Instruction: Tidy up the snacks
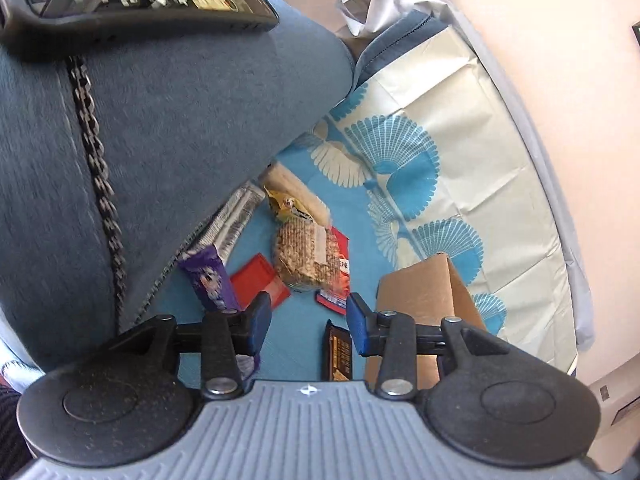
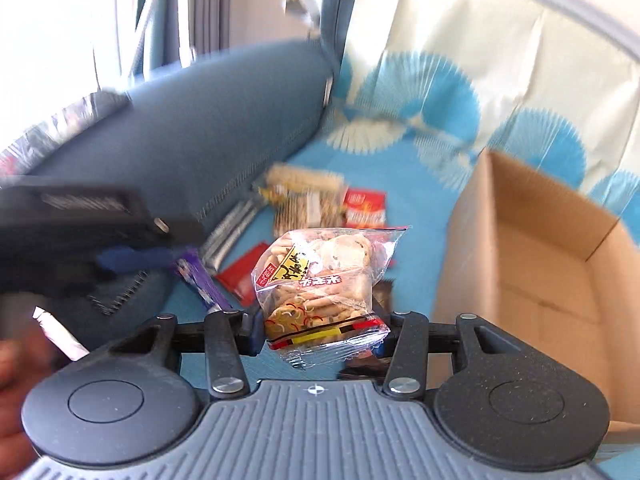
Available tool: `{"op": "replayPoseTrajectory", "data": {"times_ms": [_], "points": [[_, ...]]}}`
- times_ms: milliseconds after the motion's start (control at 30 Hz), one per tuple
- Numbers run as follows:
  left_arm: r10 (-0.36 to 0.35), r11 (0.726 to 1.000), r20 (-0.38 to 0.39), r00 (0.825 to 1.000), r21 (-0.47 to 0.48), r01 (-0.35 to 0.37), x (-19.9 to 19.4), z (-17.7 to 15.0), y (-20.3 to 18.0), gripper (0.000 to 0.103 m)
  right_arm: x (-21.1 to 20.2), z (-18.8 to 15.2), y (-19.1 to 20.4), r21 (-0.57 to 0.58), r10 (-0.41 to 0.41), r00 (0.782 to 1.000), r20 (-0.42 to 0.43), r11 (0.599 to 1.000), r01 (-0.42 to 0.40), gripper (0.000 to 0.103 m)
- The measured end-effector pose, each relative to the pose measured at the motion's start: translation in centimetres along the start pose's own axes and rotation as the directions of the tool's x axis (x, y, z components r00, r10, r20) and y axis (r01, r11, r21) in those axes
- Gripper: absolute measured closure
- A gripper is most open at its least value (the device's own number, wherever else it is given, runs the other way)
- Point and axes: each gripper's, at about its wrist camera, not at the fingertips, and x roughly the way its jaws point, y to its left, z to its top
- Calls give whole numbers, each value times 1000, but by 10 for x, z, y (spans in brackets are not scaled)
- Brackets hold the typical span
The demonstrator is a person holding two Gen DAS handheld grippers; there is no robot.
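- My right gripper point(image 2: 318, 336) pinches the biscuit packet point(image 2: 324, 284) by its lower end, near the cardboard box point(image 2: 532, 248); slippery film could slide free.
- My left gripper point(image 1: 309, 322) hangs spread and empty; it could snag the purple bar point(image 1: 208, 280).

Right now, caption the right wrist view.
Right hand-held gripper holds a cookie bag beside the open cardboard box.

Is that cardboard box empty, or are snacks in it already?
Empty as far as shown: the cardboard box shows only bare floor and walls; its near corner is hidden.
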Motion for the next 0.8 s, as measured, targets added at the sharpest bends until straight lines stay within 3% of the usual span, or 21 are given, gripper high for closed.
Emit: {"op": "replayPoseTrajectory", "data": {"times_ms": [100,167,200,233,300,433,533,800], "points": [[54,996,1,999,71,-54,8,-11,-17,58,-36,7,-11,-32,39,996,77,999,-36,54],[113,985,4,994,129,-112,16,-20,-28,54,-55,10,-22,-33,60,990,129,998,-57,54],[149,977,15,989,152,-149,19,-23,-32,47,-61,10,-29,-17,74,986,150,997,-72,54],[187,967,33,982,168,-190,21,-26,-35,36,-67,10,-36,2,88,982,170,996,-89,54],[255,946,75,964,185,-265,25,-32,-39,27,-73,5,-51,42,107,974,202,992,-118,54],[334,909,113,936,225,-351,34,-37,-41,19,-65,-9,-71,67,125,963,240,987,-145,54],[390,870,145,909,265,-416,44,-40,-43,18,-50,-19,-81,108,97,972,213,987,-122,54],[464,814,160,871,310,-490,72,-43,-45,19,-50,-24,-111,182,60,955,291,976,-117,54]]}}
